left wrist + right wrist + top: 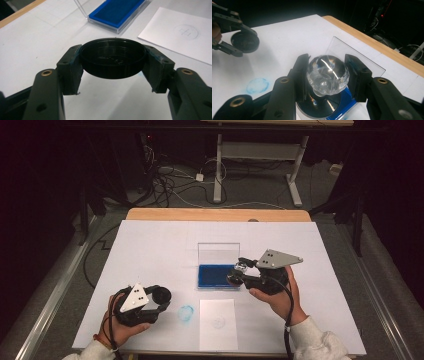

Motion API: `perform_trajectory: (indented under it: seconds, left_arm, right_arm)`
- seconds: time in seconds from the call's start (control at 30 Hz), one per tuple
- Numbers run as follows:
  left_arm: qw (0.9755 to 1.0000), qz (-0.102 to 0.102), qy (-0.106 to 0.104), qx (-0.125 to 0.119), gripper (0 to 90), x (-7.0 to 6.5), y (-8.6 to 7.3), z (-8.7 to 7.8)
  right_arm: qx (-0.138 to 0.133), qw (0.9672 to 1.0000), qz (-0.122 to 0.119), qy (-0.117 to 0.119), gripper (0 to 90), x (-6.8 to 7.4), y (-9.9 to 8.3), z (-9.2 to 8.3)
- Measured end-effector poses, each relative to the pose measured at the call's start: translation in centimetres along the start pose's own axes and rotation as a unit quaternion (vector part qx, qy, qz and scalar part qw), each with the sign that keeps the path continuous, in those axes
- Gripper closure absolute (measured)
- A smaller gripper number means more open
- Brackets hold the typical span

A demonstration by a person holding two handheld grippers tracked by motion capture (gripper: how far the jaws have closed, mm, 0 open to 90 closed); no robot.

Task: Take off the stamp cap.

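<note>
On the white table sheet, two hand-held grippers work a stamp set:

Left gripper [161, 296]: clenched on a black cap [113, 58], pads on opposite sides of its rim, hollow side up; held low at the near left, probably to keep it clear of the inking.

Right gripper [239, 271]: grasping the stamp [327, 74] by its clear faceted knob, dark round base pointing down over the ink pad [216, 276]; whether base and pad touch cannot be told.

Ink pad: blue, in a clear case whose lid [218, 253] stands upright behind it, leaving the ink open from above.

Paper [217, 324]: small sheet just in front of the case, with a faint printed circle and cross [186, 31], apparently the target for the print.

Blue smudge [186, 313]: round ink mark on the table sheet [150, 245], between cap and paper.

Step, as judged: the stamp is being inked and the paper is not yet stamped.
</note>
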State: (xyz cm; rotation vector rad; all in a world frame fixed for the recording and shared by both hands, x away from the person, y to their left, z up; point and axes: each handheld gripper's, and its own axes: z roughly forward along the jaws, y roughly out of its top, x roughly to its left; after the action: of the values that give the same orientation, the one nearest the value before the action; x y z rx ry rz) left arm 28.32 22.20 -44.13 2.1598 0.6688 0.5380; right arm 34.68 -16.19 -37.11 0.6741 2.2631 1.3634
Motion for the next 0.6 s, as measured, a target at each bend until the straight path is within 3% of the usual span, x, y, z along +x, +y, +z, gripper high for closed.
perform_trajectory:
  seconds: [0.33, 0.6]
  left_arm:
    - [0.9998, -0.015, 0.009, 0.008, 36.8, 0.3, -1.6, -1.1]
    - [0.9998, -0.016, 0.011, 0.003, 36.8, 0.3, -1.4, -1.1]
  right_arm:
    - [0.027, 0.9996, -0.005, -0.002, 56.9, -0.6, 0.7, 1.9]
    - [0.047, 0.9988, -0.014, -0.005, 56.9, -1.1, 1.7, 4.0]
